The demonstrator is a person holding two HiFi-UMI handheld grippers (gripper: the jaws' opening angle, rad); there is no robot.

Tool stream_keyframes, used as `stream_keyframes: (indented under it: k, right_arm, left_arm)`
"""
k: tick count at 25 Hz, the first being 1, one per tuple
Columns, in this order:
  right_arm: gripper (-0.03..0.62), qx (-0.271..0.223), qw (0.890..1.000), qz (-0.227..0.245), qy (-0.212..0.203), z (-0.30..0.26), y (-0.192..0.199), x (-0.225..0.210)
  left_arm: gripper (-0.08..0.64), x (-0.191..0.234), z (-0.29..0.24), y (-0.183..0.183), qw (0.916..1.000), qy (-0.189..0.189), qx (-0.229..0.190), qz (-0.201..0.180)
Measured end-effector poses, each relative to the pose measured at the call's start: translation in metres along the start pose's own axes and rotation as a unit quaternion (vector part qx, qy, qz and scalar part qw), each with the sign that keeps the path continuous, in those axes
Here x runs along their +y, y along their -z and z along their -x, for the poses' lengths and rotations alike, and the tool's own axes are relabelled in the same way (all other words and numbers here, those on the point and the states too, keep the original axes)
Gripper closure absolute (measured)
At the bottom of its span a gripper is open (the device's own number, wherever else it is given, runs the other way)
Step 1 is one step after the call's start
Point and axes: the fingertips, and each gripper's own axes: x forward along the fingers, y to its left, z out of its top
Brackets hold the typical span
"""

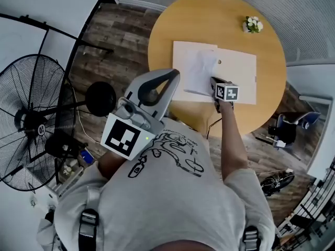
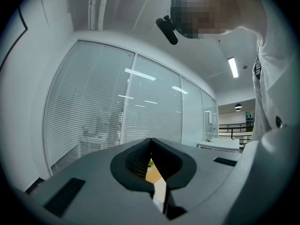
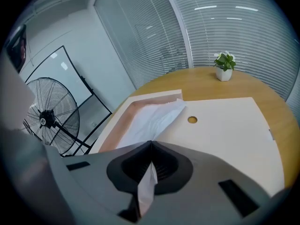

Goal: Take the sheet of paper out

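Right under the lens, my right claw is pressed together on the near edge of the sheet of paper, and a folded sliver of that edge pokes back between the pads. From there the sheet runs away from me to the open left end of the flat cream folder, which lies on the round wooden worktop. How much of the far end is tucked inside, I cannot tell. The sheet is plain white, thin and unprinted as far as I can see. It is creased lengthways and bowed up where I hold it, not lying flat. I judge it to be almost weightless and quite limp, so it will sag and flutter and won't keep its shape. It should slide easily against the folder's smooth face, but it would tear or crumple if the far end caught on the folder's lip. An edge or corner is the only sensible place to grip it, and my hold there looks narrow, so a jerk could pull it free. My left claw is raised by my chest, closed, with nothing between its pads, so it plays no part. A small potted plant stands well clear at the far rim.
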Motion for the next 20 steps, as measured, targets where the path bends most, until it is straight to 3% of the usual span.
stream_keyframes:
  k: [20]
  right_arm:
    - [0.583,-0.054,0.998,-0.002,-0.015,0.032,-0.021,0.015]
  left_arm:
    - [0.54,-0.008,-0.001,-0.002,1.0,0.008,-0.003,-0.002]
